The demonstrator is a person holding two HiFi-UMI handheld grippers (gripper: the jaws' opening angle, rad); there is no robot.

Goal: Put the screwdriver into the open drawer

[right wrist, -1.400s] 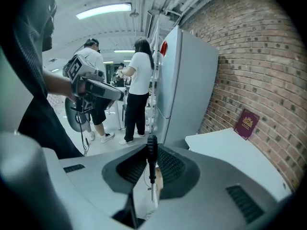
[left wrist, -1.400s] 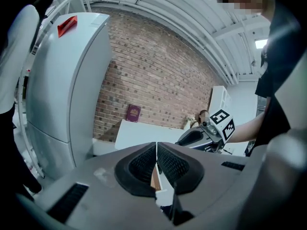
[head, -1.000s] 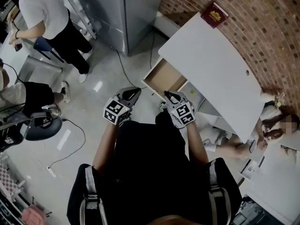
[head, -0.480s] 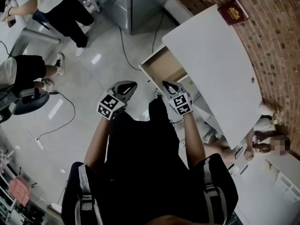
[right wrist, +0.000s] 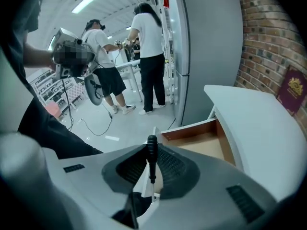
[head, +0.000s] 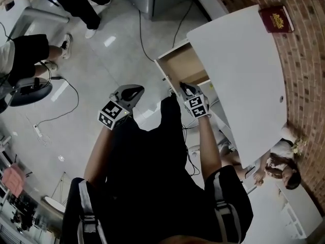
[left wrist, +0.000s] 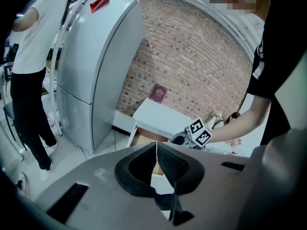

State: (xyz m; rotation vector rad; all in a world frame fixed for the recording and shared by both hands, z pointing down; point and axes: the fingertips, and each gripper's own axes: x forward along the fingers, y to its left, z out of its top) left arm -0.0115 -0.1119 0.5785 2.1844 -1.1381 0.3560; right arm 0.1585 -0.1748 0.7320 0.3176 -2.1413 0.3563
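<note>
A screwdriver (right wrist: 152,158) with a black handle and thin metal shaft stands upright between the pads of my right gripper (right wrist: 152,169), which is shut on it. In the head view the right gripper (head: 187,89) hangs over the near front corner of the open wooden drawer (head: 184,66), which is pulled out from the white desk (head: 244,70). The drawer (right wrist: 204,139) looks empty inside. My left gripper (head: 132,92) is over the floor to the left of the drawer, its jaws (left wrist: 156,158) shut with nothing between them. From the left gripper view the right gripper's marker cube (left wrist: 199,132) shows before the drawer (left wrist: 143,139).
A dark red book (head: 274,19) lies on the desk's far end by the brick wall (head: 304,60). A grey fridge (right wrist: 206,47) stands beyond the drawer. Cables (head: 56,116) cross the floor. People (right wrist: 151,56) stand at the left, and another sits by the desk's near end (head: 284,172).
Both grippers have come down, the right one more, toward the drawer's front corner with the screwdriver still held. The head view has swung so the desk sits higher and further right.
</note>
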